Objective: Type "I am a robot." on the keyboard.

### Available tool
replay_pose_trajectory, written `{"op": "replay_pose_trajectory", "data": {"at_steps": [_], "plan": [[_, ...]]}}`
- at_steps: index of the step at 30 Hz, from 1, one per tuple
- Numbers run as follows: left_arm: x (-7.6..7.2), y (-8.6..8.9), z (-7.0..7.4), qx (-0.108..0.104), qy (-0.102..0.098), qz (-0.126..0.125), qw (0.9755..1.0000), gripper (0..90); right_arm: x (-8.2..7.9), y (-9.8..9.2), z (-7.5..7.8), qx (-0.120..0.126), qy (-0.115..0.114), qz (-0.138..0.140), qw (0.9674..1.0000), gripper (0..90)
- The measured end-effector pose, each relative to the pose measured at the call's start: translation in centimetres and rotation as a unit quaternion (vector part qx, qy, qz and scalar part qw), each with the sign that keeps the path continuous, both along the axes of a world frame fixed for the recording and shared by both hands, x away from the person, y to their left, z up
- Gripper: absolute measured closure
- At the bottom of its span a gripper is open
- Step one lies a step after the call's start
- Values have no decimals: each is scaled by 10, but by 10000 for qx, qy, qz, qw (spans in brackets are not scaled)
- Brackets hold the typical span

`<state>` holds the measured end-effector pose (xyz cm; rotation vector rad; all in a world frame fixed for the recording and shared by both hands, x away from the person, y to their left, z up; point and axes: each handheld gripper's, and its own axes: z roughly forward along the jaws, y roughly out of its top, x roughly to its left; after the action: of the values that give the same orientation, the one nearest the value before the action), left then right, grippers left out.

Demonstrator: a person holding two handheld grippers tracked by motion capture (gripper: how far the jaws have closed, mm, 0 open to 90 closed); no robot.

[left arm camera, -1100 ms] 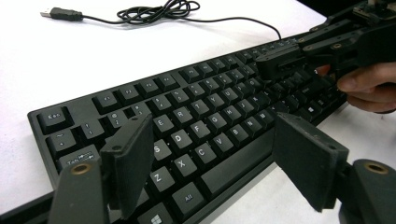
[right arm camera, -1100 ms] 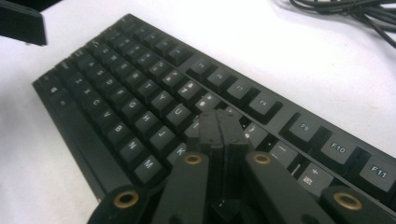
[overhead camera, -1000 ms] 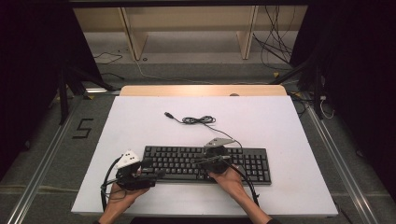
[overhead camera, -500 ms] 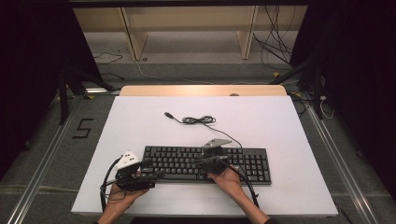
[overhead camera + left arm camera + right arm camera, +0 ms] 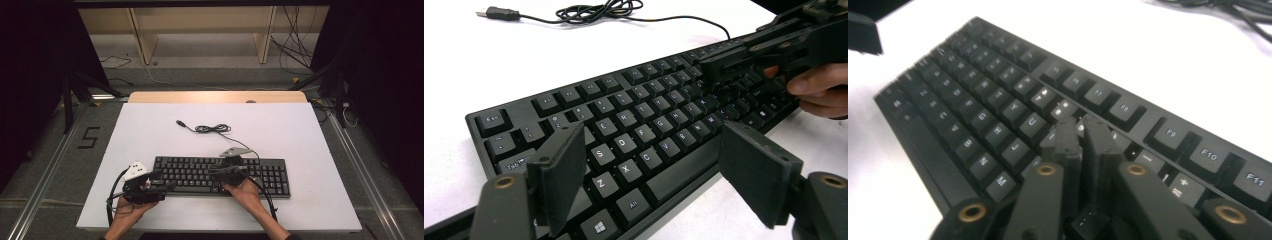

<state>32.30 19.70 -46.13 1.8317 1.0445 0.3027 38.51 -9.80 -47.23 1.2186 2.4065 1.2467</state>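
A black keyboard (image 5: 270, 176) lies across the near part of the white table (image 5: 150, 130); its thin cable (image 5: 212, 128) coils behind it and ends in a USB plug (image 5: 180, 122). My left gripper (image 5: 167, 181) hangs open over the keyboard's left front corner, with its jaws (image 5: 649, 150) wide apart above the bottom letter rows and nothing between them. My right gripper (image 5: 212, 172) points left over the middle keys. Its jaws (image 5: 1082, 125) have just been opening and stand a slim gap apart. Their tips are down on the keys with nothing between them.
The keyboard (image 5: 634, 115) runs off to the right, where the right gripper (image 5: 724, 65) and a hand's fingers (image 5: 819, 85) sit. Behind the table are a wooden strip (image 5: 217, 97), shelf legs and loose cables on the floor. Metal rails flank both sides.
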Motion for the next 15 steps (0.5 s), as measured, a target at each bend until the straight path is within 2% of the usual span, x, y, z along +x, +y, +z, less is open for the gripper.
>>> {"op": "replay_pose_trajectory", "data": {"at_steps": [9,15], "plan": [[1,2,0,25,-13,35,10000,268,-6,-7,11,331,-108,87,9994,660],[2,2,0,6,-13,66,10000,269,-10,-9,15,396,-120,167,9990,552]]}}
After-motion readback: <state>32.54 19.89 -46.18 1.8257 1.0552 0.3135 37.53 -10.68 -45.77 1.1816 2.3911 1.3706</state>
